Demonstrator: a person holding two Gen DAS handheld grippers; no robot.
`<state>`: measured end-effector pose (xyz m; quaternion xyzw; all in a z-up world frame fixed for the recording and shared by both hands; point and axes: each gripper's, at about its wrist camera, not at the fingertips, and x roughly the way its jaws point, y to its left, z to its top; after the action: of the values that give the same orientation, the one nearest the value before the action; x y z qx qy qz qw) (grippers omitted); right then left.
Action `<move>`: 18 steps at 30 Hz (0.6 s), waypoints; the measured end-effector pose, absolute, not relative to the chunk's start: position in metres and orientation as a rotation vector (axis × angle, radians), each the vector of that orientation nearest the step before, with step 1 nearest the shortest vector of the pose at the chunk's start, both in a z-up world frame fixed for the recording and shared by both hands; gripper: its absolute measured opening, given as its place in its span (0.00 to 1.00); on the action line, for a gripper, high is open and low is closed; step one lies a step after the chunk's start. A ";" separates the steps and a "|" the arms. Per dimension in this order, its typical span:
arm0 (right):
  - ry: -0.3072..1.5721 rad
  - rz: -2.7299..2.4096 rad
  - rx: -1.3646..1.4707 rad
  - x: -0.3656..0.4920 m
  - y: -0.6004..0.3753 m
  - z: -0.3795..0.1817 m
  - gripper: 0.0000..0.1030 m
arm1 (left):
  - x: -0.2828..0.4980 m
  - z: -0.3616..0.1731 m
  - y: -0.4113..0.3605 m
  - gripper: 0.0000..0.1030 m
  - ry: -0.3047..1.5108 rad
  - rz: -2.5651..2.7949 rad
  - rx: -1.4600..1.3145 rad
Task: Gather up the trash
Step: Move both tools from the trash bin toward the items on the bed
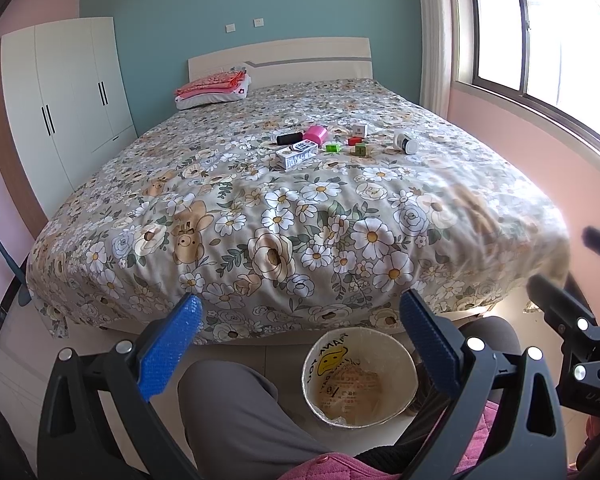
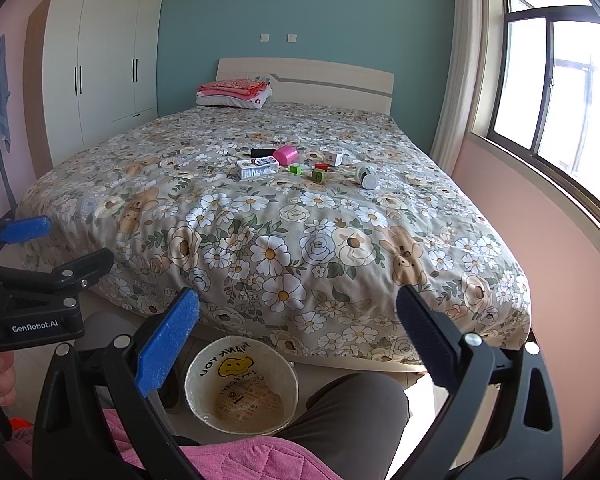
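Both grippers' jaws gape wide and empty, the trash items (image 1: 320, 144) lying well beyond them on the bed (image 1: 260, 216).

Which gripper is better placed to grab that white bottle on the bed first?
Right, probably. The white bottle lies at the window-side end of the cluster, on the right gripper's side. Both grippers are open and empty, neither close yet.
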<state>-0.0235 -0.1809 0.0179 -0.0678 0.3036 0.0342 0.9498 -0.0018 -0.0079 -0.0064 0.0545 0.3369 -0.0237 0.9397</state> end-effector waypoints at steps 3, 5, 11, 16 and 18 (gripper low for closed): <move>0.621 0.073 -0.147 -0.021 -0.179 0.017 0.94 | -0.001 -0.007 -0.007 0.97 0.694 -0.049 0.111; 0.625 0.073 -0.145 -0.020 -0.179 0.016 0.94 | 0.000 -0.005 -0.005 0.97 0.697 -0.050 0.108; 0.639 0.070 -0.140 -0.018 -0.177 0.011 0.94 | 0.002 -0.009 -0.003 0.97 0.708 -0.049 0.103; 0.661 0.073 -0.148 -0.013 -0.174 0.003 0.94 | 0.008 -0.018 -0.003 0.97 0.733 -0.047 0.108; 0.675 0.071 -0.146 -0.008 -0.175 -0.001 0.94 | 0.014 -0.021 -0.001 0.97 0.745 -0.041 0.108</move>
<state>-0.0082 -0.1753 -0.0010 -0.0715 0.3305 0.0350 0.9404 0.0137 -0.0012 -0.0209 0.0525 0.3639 -0.0199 0.9298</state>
